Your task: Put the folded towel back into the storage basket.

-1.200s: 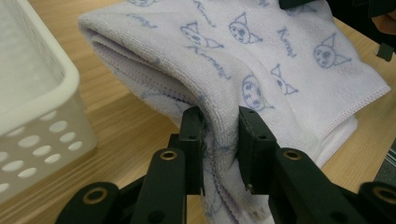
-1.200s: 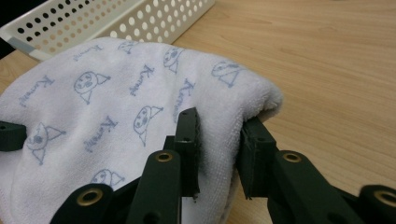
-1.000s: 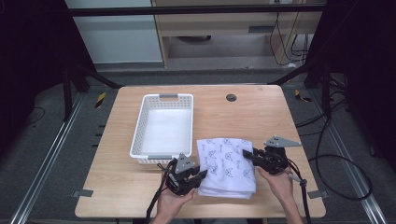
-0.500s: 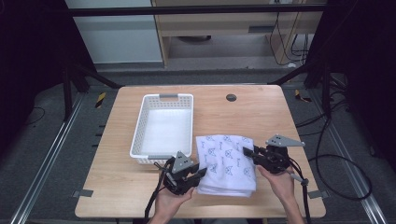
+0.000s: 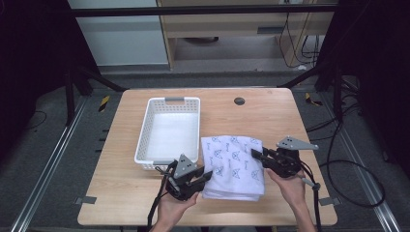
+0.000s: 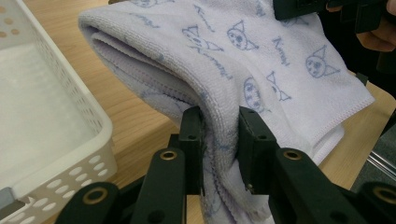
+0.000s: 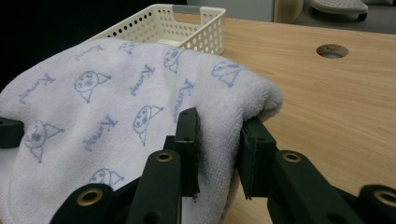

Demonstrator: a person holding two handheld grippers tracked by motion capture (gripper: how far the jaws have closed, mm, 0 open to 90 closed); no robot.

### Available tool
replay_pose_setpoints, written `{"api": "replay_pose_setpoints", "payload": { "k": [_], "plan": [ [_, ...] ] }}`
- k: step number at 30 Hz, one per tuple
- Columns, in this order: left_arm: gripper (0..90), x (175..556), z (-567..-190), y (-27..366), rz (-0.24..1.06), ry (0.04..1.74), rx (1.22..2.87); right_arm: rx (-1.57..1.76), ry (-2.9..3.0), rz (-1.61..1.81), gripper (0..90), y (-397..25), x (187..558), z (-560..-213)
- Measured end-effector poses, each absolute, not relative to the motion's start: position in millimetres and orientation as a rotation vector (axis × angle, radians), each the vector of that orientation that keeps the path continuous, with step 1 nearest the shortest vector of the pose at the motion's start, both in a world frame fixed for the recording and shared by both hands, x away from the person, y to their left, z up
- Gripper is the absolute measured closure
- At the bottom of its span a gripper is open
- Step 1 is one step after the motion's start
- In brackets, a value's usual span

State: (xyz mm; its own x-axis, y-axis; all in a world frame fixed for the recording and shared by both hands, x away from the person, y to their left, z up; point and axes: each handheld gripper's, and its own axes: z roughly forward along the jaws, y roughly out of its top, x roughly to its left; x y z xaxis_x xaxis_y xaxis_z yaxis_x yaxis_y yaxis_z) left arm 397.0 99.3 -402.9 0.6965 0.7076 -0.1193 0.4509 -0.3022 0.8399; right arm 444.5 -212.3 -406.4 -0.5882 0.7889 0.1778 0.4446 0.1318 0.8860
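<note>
A folded white towel printed with blue cat faces lies near the table's front edge, right of the basket. My left gripper is shut on the towel's left edge; in the left gripper view the cloth bunches between the jaws of that gripper. My right gripper is shut on the towel's right edge, and the right gripper view shows thick folds of the towel squeezed at the gripper. The towel looks slightly lifted at both pinched edges.
An empty white perforated basket stands left of the towel, close to my left gripper. A round cable hole sits in the wooden table at the back. Cables trail off the table's right side.
Both grippers have stayed pinched on the towel's edges. The right gripper has shifted a little and the towel's right side looks slightly more gathered.
</note>
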Motion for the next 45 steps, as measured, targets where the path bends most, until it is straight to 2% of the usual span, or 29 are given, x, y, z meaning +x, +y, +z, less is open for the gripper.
{"api": "replay_pose_setpoints", "payload": {
  "k": [28,45],
  "plan": [
    [72.8,395.1,-374.5,116.6,0.396,0.878,1.879,1.103,2.032,1.486,72.3,-197.6,447.3,-371.8],
    [72.9,404.3,-355.7,146.8,0.442,0.907,1.815,1.053,2.025,1.515,72.5,-166.3,465.5,-346.6]
  ]
}}
